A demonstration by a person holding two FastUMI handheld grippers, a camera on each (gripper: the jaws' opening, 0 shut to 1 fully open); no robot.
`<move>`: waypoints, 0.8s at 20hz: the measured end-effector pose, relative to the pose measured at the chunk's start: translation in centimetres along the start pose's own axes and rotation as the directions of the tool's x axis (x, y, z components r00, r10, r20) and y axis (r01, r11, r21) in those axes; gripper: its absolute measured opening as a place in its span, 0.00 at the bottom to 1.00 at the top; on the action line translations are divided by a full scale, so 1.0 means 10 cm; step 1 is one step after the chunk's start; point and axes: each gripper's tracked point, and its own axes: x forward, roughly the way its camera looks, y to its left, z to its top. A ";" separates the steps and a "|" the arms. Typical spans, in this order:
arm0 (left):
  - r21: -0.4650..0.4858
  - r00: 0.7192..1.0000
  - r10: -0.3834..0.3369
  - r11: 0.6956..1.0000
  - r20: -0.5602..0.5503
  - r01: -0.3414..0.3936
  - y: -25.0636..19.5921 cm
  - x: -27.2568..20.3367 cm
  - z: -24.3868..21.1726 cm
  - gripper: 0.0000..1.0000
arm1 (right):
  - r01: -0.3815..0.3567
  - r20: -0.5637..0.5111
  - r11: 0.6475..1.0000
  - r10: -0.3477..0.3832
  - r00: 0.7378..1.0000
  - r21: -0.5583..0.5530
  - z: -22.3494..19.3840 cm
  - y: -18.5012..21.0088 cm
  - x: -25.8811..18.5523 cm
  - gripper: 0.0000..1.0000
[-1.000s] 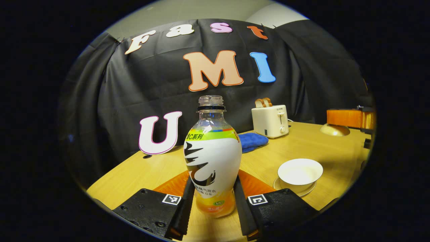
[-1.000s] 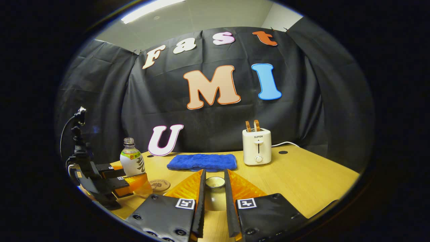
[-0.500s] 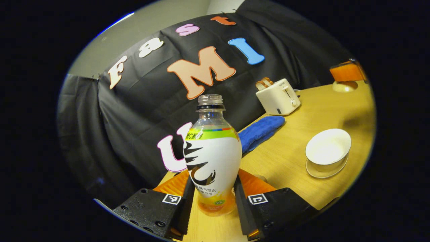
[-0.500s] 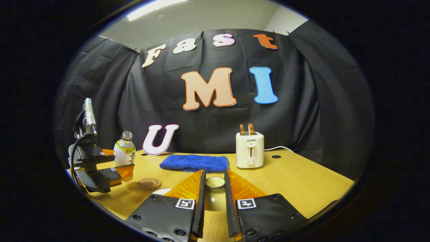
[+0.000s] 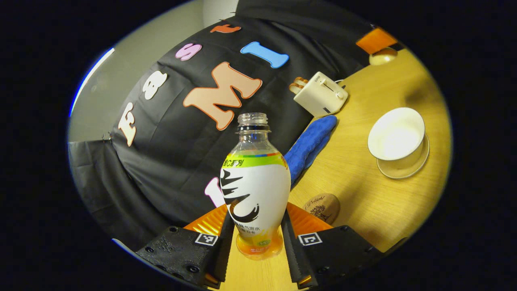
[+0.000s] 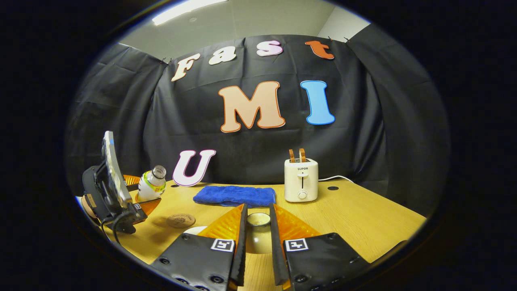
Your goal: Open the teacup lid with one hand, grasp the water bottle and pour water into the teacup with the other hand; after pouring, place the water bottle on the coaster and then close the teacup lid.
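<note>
**Ana:** Left gripper view has the water bottle [image 5: 255,190] clamped low on its body between the left gripper [image 5: 255,246] fingers, uncapped and tipped toward the open teacup [image 5: 396,134] on its saucer; the coaster [image 5: 322,207] lies just beside.

**Ben:** Looks light, little liquid at the bottom; thin plastic, smooth label, so I'd judge it slippery and squashy; a firmer hold sits at the waist.

**Ana:** Right gripper view shows the right gripper [image 6: 257,242] pinched on the teacup lid [image 6: 258,232] by its knob, above the table [image 6: 363,218].

**Ben:** Ceramic, I'd guess; hard, glazed, chips easily; keep hold of the knob.
</note>
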 end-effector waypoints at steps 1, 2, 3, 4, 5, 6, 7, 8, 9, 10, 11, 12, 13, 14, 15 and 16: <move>0.032 1.000 -0.006 0.999 -0.006 0.007 -0.03 0.00 -0.01 0.57 | 0.001 -0.003 1.000 -0.001 1.000 0.003 -0.01 -0.02 -0.01 0.34; 0.068 1.000 -0.007 0.998 -0.004 0.007 -0.03 0.01 -0.01 0.57 | 0.002 -0.006 1.000 -0.002 1.000 0.008 -0.01 -0.02 -0.01 0.29; 0.096 1.000 -0.003 0.995 -0.004 0.003 -0.03 0.00 -0.02 0.57 | 0.003 -0.004 1.000 -0.003 1.000 0.012 0.00 -0.04 -0.01 0.34; 0.128 1.000 0.002 0.992 -0.004 -0.002 -0.03 0.02 -0.02 0.57 | 0.006 -0.001 1.000 -0.006 1.000 0.013 0.01 -0.05 -0.01 0.34; 0.154 1.000 0.007 0.988 -0.001 -0.007 -0.03 0.00 -0.02 0.57 | 0.008 0.002 1.000 -0.008 1.000 0.015 0.03 -0.07 -0.02 0.34; 0.177 1.000 0.005 0.984 0.000 -0.005 -0.04 0.01 -0.01 0.57 | 0.009 0.006 1.000 -0.009 1.000 0.018 0.04 -0.08 -0.03 0.29; 0.195 1.000 0.001 0.981 0.001 -0.001 -0.06 0.02 -0.01 0.57 | 0.009 0.007 1.000 -0.010 1.000 0.021 0.05 -0.09 -0.03 0.31; 0.211 1.000 -0.009 0.978 0.001 0.009 -0.08 0.00 -0.01 0.57 | 0.013 0.009 1.000 -0.013 1.000 0.024 0.06 -0.10 -0.03 0.29; 0.228 1.000 -0.023 0.973 0.010 0.021 -0.11 -0.01 0.00 0.57 | 0.015 0.010 0.999 -0.015 1.000 0.029 0.06 -0.12 -0.03 0.29; 0.253 0.999 -0.038 0.967 0.016 0.033 -0.15 -0.03 0.03 0.57 | 0.014 0.007 0.999 -0.014 1.000 0.035 0.05 -0.12 -0.03 0.31; 0.279 0.998 -0.051 0.959 0.019 0.044 -0.18 -0.05 0.05 0.57 | 0.014 0.006 0.999 -0.014 1.000 0.039 0.05 -0.13 -0.03 0.31; 0.312 0.998 -0.061 0.949 0.019 0.052 -0.21 -0.08 0.05 0.57 | 0.015 0.006 0.999 -0.015 1.000 0.042 0.06 -0.14 -0.03 0.31; 0.347 0.998 -0.060 0.937 0.026 0.047 -0.23 -0.05 0.09 0.57 | 0.015 0.007 0.999 -0.015 1.000 0.044 0.07 -0.14 -0.04 0.31; 0.371 0.998 -0.057 0.928 0.037 0.039 -0.23 -0.03 0.13 0.57 | 0.016 0.011 0.999 -0.016 1.000 0.046 0.08 -0.16 -0.04 0.31; 0.391 0.998 -0.055 0.920 0.040 0.035 -0.22 -0.02 0.16 0.57 | 0.017 0.014 0.999 -0.018 1.000 0.047 0.10 -0.16 -0.05 0.29; 0.410 0.998 -0.053 0.912 0.037 0.034 -0.22 0.01 0.18 0.57 | 0.018 0.016 0.999 -0.019 1.000 0.047 0.10 -0.17 -0.05 0.29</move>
